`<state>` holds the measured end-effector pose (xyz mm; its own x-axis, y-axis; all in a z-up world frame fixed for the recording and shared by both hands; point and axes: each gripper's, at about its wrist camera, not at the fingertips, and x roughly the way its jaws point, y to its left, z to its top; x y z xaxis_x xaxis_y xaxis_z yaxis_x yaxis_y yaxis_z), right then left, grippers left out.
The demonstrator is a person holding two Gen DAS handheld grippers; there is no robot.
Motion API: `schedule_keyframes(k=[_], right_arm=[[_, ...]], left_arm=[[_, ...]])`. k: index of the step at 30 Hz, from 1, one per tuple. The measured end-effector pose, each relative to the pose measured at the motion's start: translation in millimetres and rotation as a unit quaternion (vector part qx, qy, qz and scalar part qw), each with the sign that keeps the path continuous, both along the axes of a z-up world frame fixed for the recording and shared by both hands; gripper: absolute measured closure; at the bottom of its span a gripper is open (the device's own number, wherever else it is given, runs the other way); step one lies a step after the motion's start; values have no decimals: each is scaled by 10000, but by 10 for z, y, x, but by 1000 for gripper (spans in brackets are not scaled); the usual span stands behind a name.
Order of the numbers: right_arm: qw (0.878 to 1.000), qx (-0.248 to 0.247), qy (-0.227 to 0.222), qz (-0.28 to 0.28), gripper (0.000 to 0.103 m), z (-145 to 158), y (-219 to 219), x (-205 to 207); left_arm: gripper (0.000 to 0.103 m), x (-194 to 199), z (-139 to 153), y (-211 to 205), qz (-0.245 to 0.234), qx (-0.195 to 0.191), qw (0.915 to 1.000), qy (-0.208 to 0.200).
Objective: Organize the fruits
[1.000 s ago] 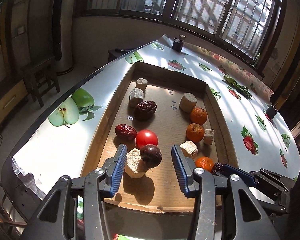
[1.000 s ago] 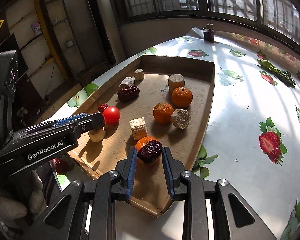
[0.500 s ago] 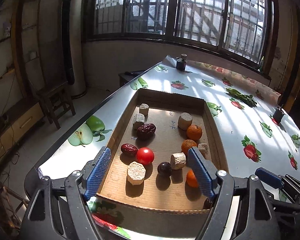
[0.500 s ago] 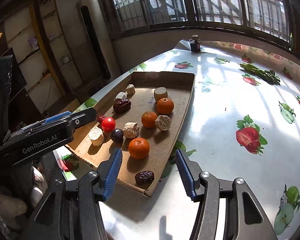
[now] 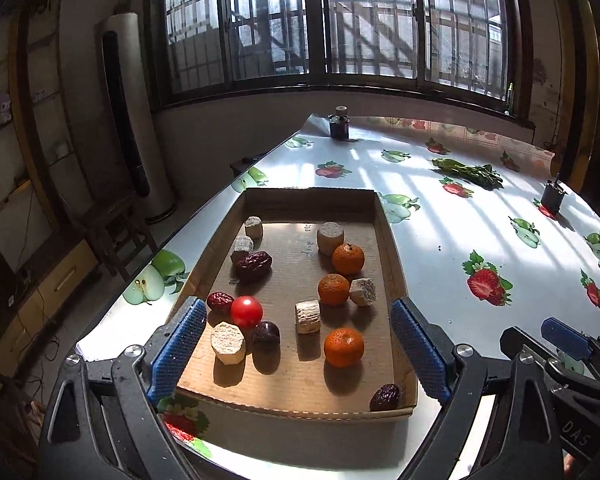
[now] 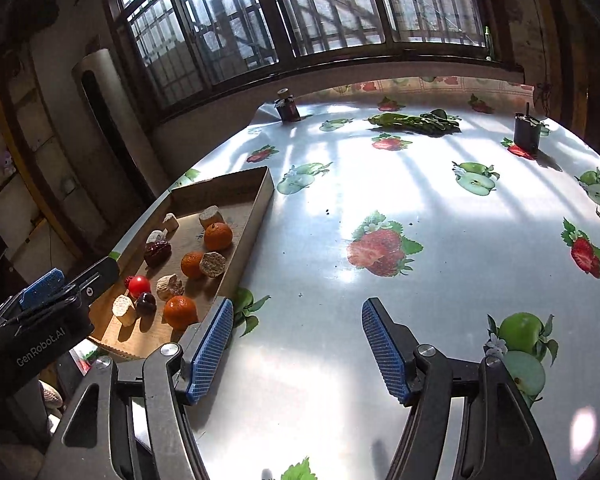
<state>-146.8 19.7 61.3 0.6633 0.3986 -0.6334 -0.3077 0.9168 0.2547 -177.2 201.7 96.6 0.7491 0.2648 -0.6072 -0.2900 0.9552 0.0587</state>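
Observation:
A shallow cardboard tray [image 5: 392,248] on the table holds three oranges [image 5: 343,347], a red tomato [image 5: 246,311], a dark plum [image 5: 266,335], red dates [image 5: 253,266], one date in the near right corner [image 5: 385,397], and several tan cork-like chunks [image 5: 228,342]. My left gripper [image 5: 298,350] is open and empty, raised above the tray's near end. My right gripper [image 6: 296,346] is open and empty over bare table right of the tray [image 6: 260,204]. The left gripper shows at the left of the right wrist view [image 6: 44,292].
The table has a shiny fruit-print cloth [image 6: 380,248]. A small dark jar [image 5: 339,122] stands at the far edge, a green vegetable bunch [image 6: 416,122] and a dark box [image 6: 526,132] at the back right. A window runs behind; a stool [image 5: 112,224] is left.
Both grippers opened and pulled back and up from the tray. The right one let go of a date at the near right corner and swung right over the bare table.

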Motion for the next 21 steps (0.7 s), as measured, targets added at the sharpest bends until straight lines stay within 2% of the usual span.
schedule_keyframes(k=[13, 21], right_arm=[[10000, -83, -26, -44, 28, -47, -49, 7], [9999, -163, -55, -17, 28, -49, 3, 0]], left_arm=[[10, 62, -93, -107, -141, -36, 9997, 206], [10, 62, -93, -99, -134, -45, 9997, 193]])
